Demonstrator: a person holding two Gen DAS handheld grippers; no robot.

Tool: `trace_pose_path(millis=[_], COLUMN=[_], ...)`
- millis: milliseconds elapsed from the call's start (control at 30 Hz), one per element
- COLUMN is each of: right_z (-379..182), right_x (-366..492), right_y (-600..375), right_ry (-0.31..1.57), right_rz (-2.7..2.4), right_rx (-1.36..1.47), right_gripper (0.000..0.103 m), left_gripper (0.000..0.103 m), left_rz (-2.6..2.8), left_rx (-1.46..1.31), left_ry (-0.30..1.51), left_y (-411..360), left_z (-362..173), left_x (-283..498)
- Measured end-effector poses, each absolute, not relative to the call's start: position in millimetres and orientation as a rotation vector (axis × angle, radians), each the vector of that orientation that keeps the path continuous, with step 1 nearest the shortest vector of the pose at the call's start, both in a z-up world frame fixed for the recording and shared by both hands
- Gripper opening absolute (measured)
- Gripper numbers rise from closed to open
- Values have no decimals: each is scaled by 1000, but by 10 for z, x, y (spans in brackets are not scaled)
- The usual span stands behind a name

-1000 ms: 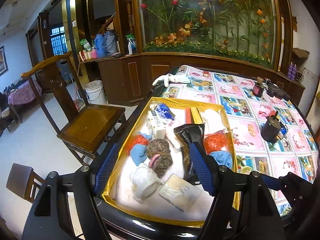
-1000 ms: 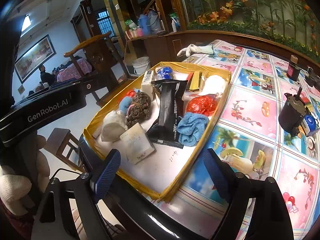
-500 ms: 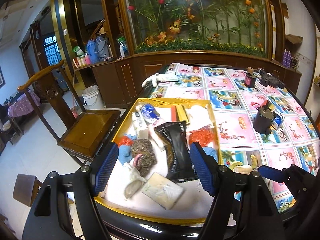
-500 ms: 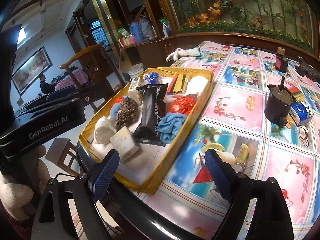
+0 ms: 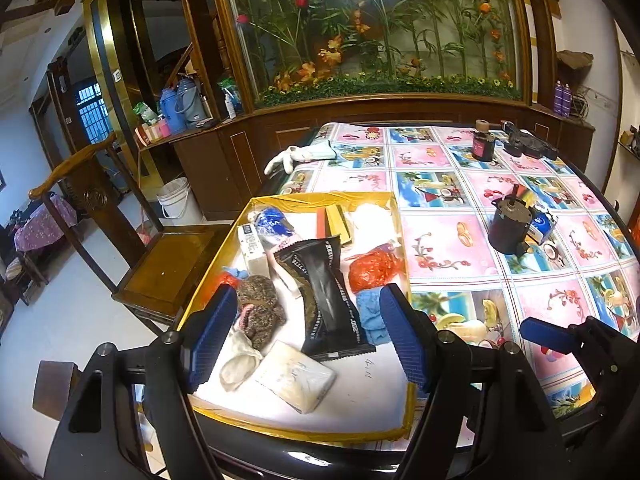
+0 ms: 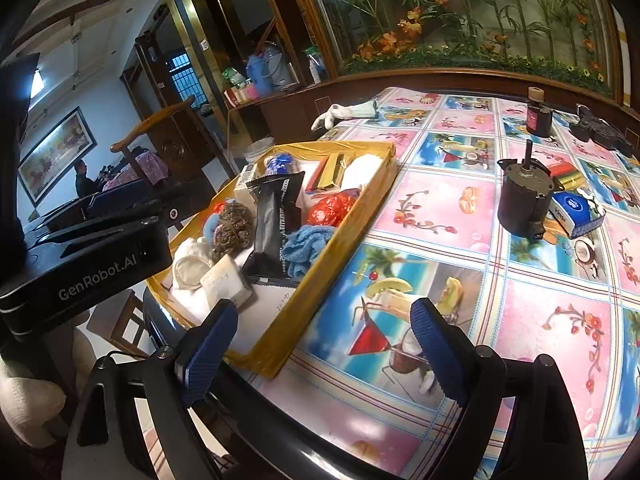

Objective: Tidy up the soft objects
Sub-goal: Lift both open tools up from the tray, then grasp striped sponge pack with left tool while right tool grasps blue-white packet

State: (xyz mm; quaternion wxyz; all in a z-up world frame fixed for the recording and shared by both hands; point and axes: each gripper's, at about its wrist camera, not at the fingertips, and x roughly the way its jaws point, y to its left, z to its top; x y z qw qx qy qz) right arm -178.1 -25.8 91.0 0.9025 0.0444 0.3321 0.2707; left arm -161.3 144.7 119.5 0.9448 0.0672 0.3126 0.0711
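Note:
A shallow yellow-rimmed tray (image 5: 320,199) (image 6: 344,208) sits at the table's left edge. It holds a black snack packet (image 5: 324,284) (image 6: 276,220), a red crinkled bag (image 5: 370,270) (image 6: 330,208), a blue cloth (image 5: 370,314) (image 6: 306,246), a brown knitted item (image 5: 258,308) (image 6: 232,228), a white sock (image 5: 238,364), a white tissue pack (image 5: 296,376) (image 6: 226,282) and a blue-white pack (image 5: 272,222). My left gripper (image 5: 306,340) hovers open above the tray's near end, nothing between its pads. My right gripper (image 6: 324,350) is open over the tray's near right corner and the tablecloth, empty.
On the patterned tablecloth stand a black motor (image 5: 510,226) (image 6: 524,204) beside a blue tissue pack (image 6: 574,210), a dark bottle (image 5: 483,142) (image 6: 538,114) and a white glove (image 5: 298,156) (image 6: 346,114). A wooden chair (image 5: 160,264) stands left of the table. The left gripper's body (image 6: 80,264) shows at left.
Both grippers have drawn back and shifted right relative to the tray, so the tray sits further left and smaller in both views. Nothing was grasped.

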Motion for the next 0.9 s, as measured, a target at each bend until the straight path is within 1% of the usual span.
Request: trace_pose_path(millis=[733,900], right_z=[871,898], right_x=[-1827,-1703], right_y=[-369,-828], right_ry=[674,670], right_rz=[518,405], right_rx=[59,99], right_gripper=[90,90], left_gripper=[74,73], left_rz=[85,-37], left_rx=[127,64], left_ry=[661,724], left_y=[1305,1261], left_z=[1143,1085], left_x=[-1634,-1531])
